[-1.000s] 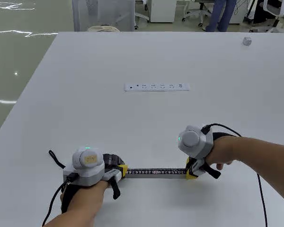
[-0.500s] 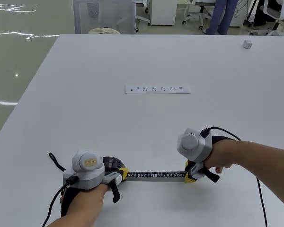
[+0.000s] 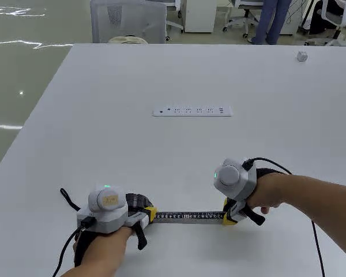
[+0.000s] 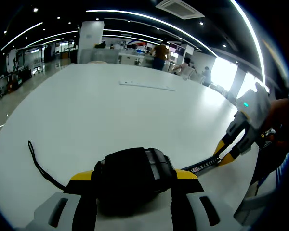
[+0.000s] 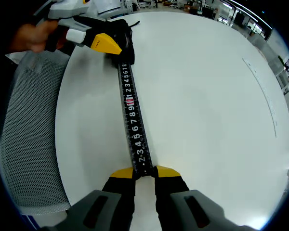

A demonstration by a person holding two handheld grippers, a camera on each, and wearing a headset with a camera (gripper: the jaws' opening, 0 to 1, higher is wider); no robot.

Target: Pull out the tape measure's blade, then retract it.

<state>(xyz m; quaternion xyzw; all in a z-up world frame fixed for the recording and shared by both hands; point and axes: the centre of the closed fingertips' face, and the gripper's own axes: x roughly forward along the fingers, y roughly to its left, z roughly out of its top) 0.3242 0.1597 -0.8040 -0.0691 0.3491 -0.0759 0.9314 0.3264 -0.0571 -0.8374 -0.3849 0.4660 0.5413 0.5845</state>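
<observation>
A black tape measure (image 3: 137,203) lies near the table's front edge, and my left gripper (image 3: 143,216) is shut on its case (image 4: 135,175). The black blade (image 3: 187,216) with white numbers runs flat along the table to the right. My right gripper (image 3: 227,218) is shut on the blade's end. In the right gripper view the blade (image 5: 134,125) stretches from the yellow-tipped right gripper (image 5: 144,172) up to the case (image 5: 121,36), held by the left gripper (image 5: 103,43). In the left gripper view the right gripper (image 4: 229,151) pinches the blade (image 4: 204,167) at the right.
A white power strip (image 3: 191,110) lies mid-table, and a small white object (image 3: 301,56) sits at the far right. A chair (image 3: 127,20) stands past the far edge. The tape's black wrist cord (image 3: 69,199) trails left. A grey mesh seat (image 5: 33,134) is beside the table's front edge.
My right gripper has shifted a little left toward the case, so the exposed blade is slightly shorter. The left gripper holds its place.
</observation>
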